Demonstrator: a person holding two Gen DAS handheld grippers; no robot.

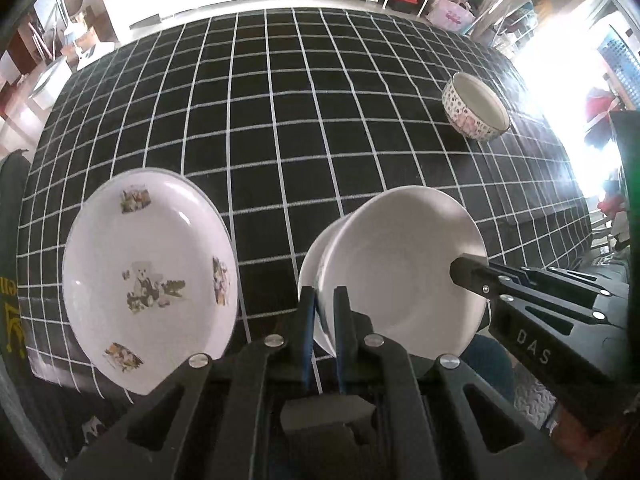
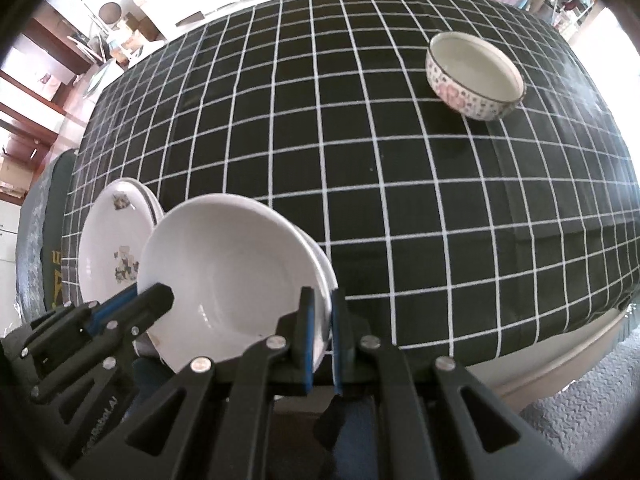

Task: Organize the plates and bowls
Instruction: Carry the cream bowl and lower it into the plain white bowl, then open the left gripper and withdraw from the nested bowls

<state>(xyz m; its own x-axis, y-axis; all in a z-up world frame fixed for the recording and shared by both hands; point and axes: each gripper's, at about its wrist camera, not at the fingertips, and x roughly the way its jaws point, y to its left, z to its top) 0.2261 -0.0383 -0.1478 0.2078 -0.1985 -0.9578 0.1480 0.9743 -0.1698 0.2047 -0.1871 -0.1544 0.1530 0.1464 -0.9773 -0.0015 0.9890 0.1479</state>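
Both grippers hold one plain white bowl (image 1: pixel 400 276) by opposite edges near the table's front edge. My left gripper (image 1: pixel 324 296) is shut on its left rim, and my right gripper (image 2: pixel 322 300) is shut on its right rim. Each gripper also shows from the side in the other's view: the right gripper (image 1: pixel 460 274) and the left gripper (image 2: pixel 160 298). A second white rim shows just under the white bowl (image 2: pixel 224 272). To its left lies a white plate with animal prints (image 1: pixel 150 280) (image 2: pixel 112 252). A flower-patterned bowl (image 1: pixel 476 106) (image 2: pixel 474 76) stands far right.
The table wears a black cloth with a white grid (image 1: pixel 300 120) (image 2: pixel 360 180). Its front edge (image 2: pixel 560 360) runs just below the grippers. Shelves and room clutter lie beyond the far edge, and bright window light comes from the right.
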